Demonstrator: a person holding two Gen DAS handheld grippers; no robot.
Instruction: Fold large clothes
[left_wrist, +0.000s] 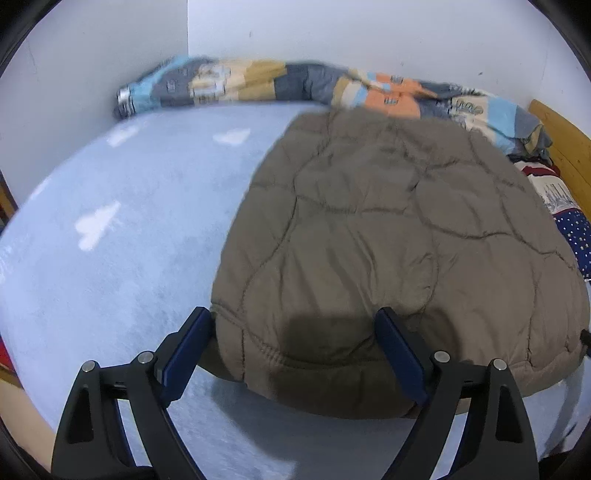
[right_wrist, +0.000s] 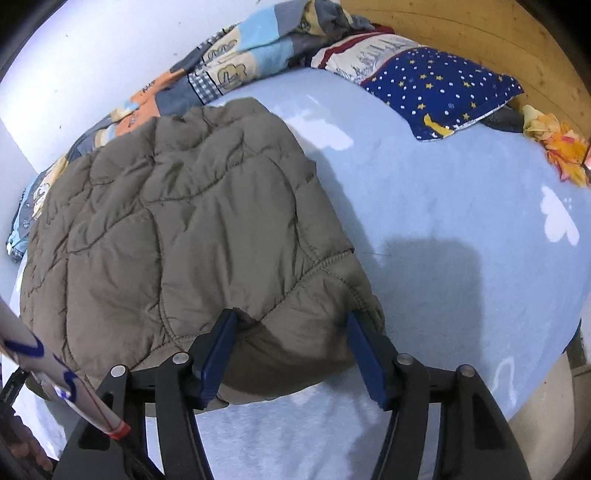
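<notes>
Lying on the light-blue bed sheet (left_wrist: 110, 229), the brown quilted puffer jacket (left_wrist: 388, 229) (near hem) is sitting between both released grippers, left (left_wrist: 295, 325) and right (right_wrist: 291, 328).

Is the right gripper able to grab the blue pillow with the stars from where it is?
Probably not right away. The right gripper is open at the near edge of the brown puffy jacket, while the starry pillow lies far across the bed by the wooden headboard. Only bare blue sheet lies between, so nothing blocks moving there.
</notes>
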